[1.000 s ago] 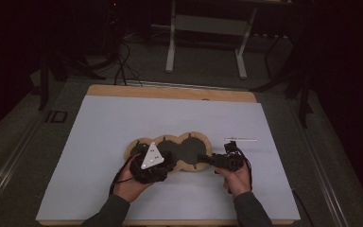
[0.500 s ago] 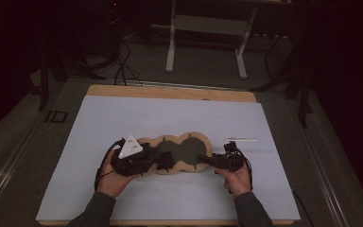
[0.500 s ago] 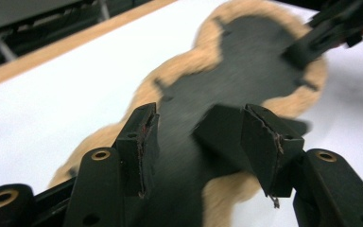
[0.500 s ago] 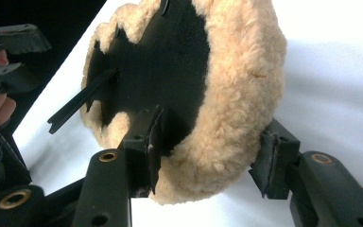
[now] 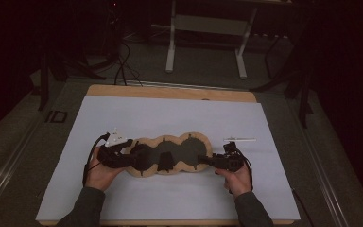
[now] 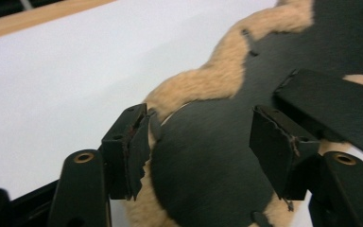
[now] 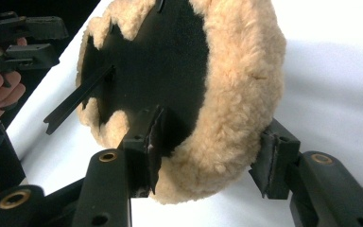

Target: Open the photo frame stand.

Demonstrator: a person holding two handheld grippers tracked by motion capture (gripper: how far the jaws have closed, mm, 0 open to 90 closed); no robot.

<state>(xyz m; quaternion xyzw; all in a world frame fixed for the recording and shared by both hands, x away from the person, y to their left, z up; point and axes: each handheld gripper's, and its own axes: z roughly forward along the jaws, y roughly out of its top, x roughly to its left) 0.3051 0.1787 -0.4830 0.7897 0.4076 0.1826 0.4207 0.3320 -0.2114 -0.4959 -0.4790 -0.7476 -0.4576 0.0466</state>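
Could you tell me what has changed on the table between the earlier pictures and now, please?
The left gripper slid left along the fleece pad to its left end, its jaws just opening, the end lobe between them unpressed. The right gripper, the pad and the white stick stayed put.

Left tool (image 5: 134, 152), right tool (image 5: 207, 161): black, 2 jaws each, brass-ringed screw holes, black trailing cables; dark grey sleeves (image 5: 86, 208).
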